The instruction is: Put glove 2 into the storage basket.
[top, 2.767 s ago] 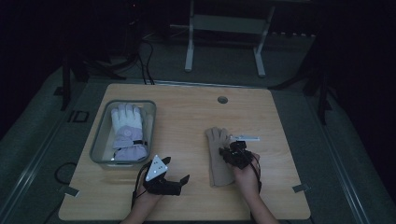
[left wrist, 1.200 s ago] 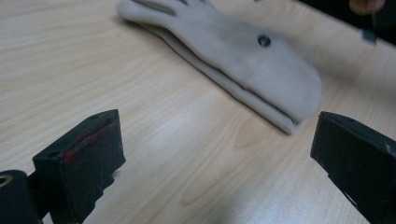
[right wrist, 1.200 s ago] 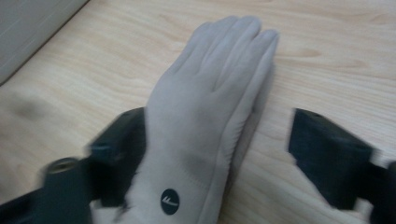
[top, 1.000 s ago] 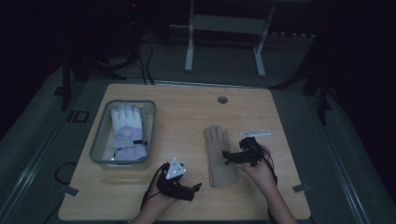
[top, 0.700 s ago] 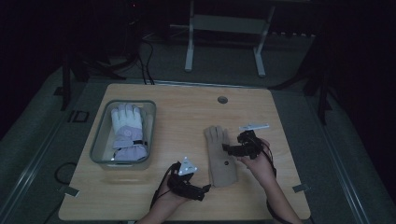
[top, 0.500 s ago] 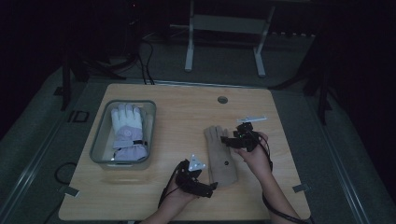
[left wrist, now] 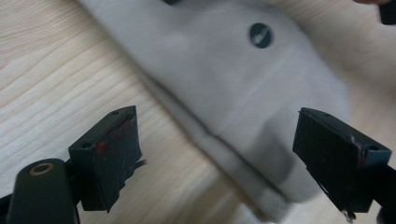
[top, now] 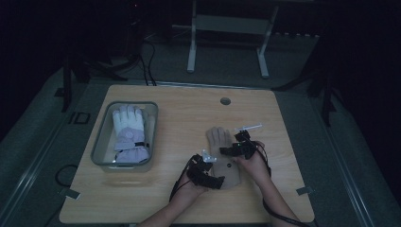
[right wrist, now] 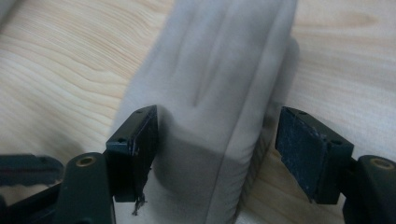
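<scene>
Closing in on beige glove (top: 222, 158) lying flat on table (top: 179, 118), right of bin (top: 101, 142).

Left gripper (left wrist: 219, 158) straddling cuff corner, jaws narrowing, not pressing.

Right gripper (right wrist: 217, 149) bracketing finger end, jaws widening slightly, not clamping.

Needing both to pinch fabric before lifting.

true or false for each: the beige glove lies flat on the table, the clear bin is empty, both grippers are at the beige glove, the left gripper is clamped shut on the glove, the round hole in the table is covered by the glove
1. The beige glove lies flat on the table. True.
2. The clear bin is empty. False: a white and lilac glove lies in it.
3. Both the left gripper and the right gripper are at the beige glove. True.
4. The left gripper is clamped shut on the glove. False: its jaws stand apart over the glove's cuff.
5. The round hole is covered by the glove. False: it lies bare, beyond the glove's fingertips.
</scene>
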The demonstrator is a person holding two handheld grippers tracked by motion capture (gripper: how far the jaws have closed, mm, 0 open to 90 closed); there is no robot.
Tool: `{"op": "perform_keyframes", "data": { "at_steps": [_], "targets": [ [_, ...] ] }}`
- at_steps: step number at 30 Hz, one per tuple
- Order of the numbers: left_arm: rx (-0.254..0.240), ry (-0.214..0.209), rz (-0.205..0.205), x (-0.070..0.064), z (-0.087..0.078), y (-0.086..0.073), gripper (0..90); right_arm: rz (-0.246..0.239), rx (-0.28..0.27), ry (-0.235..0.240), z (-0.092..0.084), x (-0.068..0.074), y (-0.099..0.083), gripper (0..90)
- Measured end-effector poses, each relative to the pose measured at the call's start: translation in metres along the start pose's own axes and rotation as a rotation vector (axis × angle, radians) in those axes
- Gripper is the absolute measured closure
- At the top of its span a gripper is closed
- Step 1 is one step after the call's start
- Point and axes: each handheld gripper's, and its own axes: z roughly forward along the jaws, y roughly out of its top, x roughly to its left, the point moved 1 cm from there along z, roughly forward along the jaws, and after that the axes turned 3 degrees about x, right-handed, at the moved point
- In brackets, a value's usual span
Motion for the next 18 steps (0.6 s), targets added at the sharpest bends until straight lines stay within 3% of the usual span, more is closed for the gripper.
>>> {"op": "perform_keyframes", "data": {
  "at_steps": [5, 10, 13, 18],
  "targets": [
    [-0.003, 0.029, 0.015, -0.002, 0.002, 0.001, 16.4, -0.011, 0.005, 0.018, 0.003, 0.002, -0.004, 38.9],
    [-0.008, 0.079, 0.054, -0.01, 0.007, 0.001, 16.4, -0.012, -0.005, 0.071, 0.002, 0.008, -0.009, 59.2],
    [-0.017, 0.094, 0.068, -0.016, 0.01, 0.002, 17.6, -0.033, -0.02, 0.056, 0.0, 0.013, -0.011, 66.9],
    [-0.028, 0.066, 0.097, -0.022, 0.01, 0.002, 40.5, -0.051, -0.041, 0.032, -0.002, 0.016, -0.013, 68.9]
  ]
}}
